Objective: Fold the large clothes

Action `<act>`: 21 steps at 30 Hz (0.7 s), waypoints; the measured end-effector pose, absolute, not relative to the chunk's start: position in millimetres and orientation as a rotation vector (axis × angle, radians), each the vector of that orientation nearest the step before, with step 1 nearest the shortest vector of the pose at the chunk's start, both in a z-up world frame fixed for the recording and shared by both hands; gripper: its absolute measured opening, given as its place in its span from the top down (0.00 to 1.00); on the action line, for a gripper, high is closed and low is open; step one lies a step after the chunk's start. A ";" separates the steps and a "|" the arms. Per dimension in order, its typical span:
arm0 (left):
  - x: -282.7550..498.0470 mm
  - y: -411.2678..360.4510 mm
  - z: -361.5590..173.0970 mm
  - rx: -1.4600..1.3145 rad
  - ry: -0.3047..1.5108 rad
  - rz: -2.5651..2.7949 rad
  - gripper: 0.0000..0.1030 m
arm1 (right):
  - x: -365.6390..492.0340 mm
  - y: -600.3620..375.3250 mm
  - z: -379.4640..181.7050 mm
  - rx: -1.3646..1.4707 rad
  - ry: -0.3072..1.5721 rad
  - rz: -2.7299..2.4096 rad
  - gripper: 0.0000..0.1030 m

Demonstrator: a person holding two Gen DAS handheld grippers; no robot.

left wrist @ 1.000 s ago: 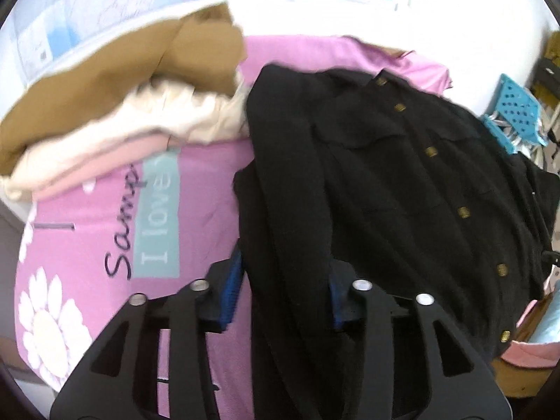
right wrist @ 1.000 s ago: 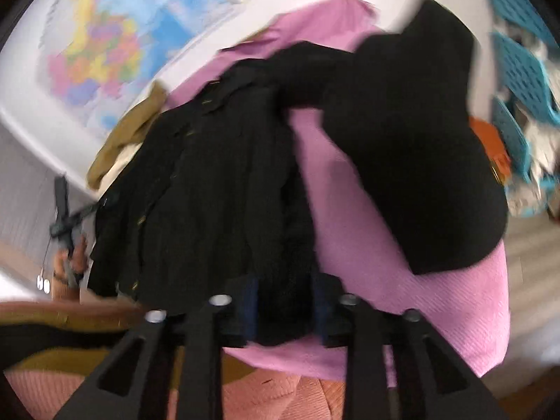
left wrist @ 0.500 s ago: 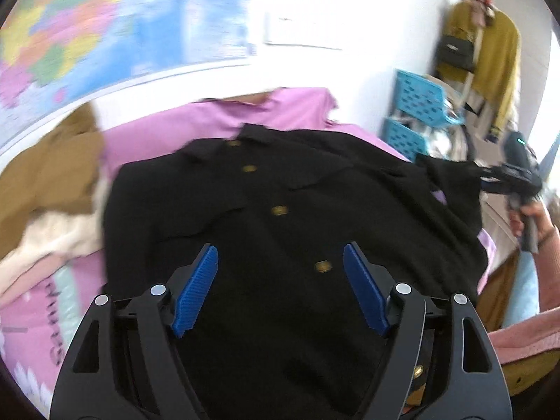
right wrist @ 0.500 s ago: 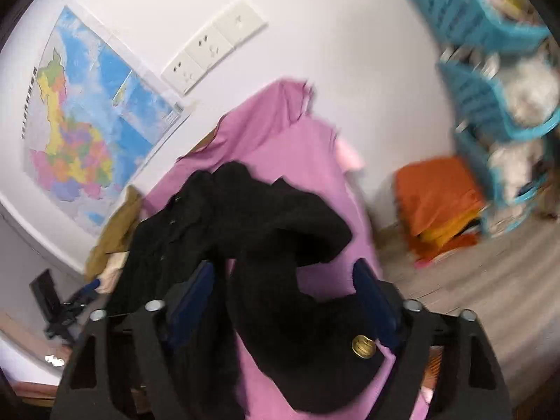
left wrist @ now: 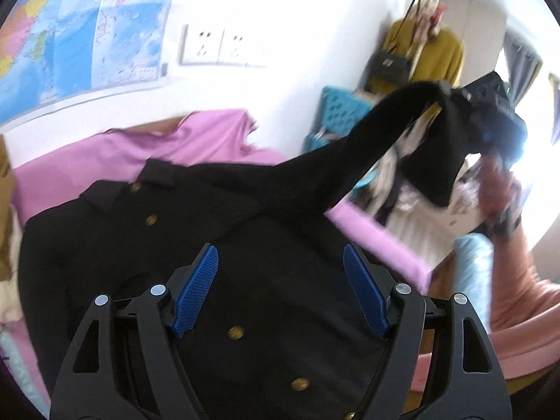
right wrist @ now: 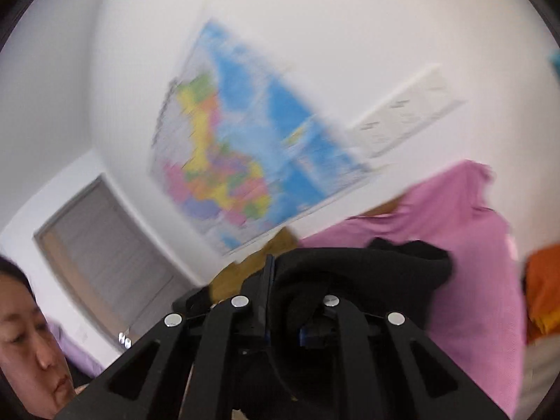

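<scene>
The coat [left wrist: 245,280] lies collar away under the wide-open left gripper [left wrist: 280,287], its sleeve [left wrist: 367,147] stretched up-right into the right gripper [right wrist: 297,315], whose jaws clamp it.

Left wrist view: close above the black coat [left wrist: 147,245], facing across the pink bedspread [left wrist: 115,154] toward the wall map [left wrist: 70,31]. Right wrist view: tilted upward (blurred), sleeve up close — same map [right wrist: 245,161], same bedspread [right wrist: 465,217] shared.
</scene>
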State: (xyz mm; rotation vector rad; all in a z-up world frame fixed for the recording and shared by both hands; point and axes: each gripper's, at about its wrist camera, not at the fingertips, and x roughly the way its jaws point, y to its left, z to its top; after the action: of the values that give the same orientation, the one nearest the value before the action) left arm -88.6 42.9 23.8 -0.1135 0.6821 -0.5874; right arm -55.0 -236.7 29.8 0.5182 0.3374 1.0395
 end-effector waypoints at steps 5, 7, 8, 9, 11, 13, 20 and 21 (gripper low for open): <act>-95.9 76.1 31.4 -0.199 0.630 -0.602 0.26 | -36.4 -130.9 8.7 0.431 0.459 1.205 0.89; -99.9 94.6 26.1 -0.208 0.634 -0.551 0.25 | -20.3 -92.2 -11.5 0.397 0.554 1.224 0.89; -100.0 102.0 22.1 -0.210 0.647 -0.525 0.25 | -10.6 -72.4 -26.0 0.386 0.615 1.244 0.89; -100.4 109.2 17.1 -0.215 0.667 -0.501 0.25 | -3.2 -59.9 -35.9 0.368 0.655 1.243 0.89; -100.9 122.7 2.2 -0.222 0.723 -0.454 0.25 | 6.4 -35.3 -56.1 0.306 0.725 1.217 0.85; -100.4 128.5 -15.4 -0.213 0.785 -0.415 0.25 | 15.8 -22.4 -73.1 0.285 0.814 1.198 0.65; -101.4 147.5 -30.6 -0.247 0.820 -0.342 0.25 | 25.0 -45.0 -84.6 0.172 0.893 1.087 0.41; -103.9 146.4 -27.7 -0.241 0.806 -0.353 0.23 | 24.2 -61.4 -76.4 0.166 0.858 1.080 0.41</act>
State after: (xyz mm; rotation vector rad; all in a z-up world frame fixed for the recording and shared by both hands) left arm -103.9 146.4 -27.7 -0.2406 0.8058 -0.3532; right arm 24.2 -61.4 -76.4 0.1661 0.8576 1.0800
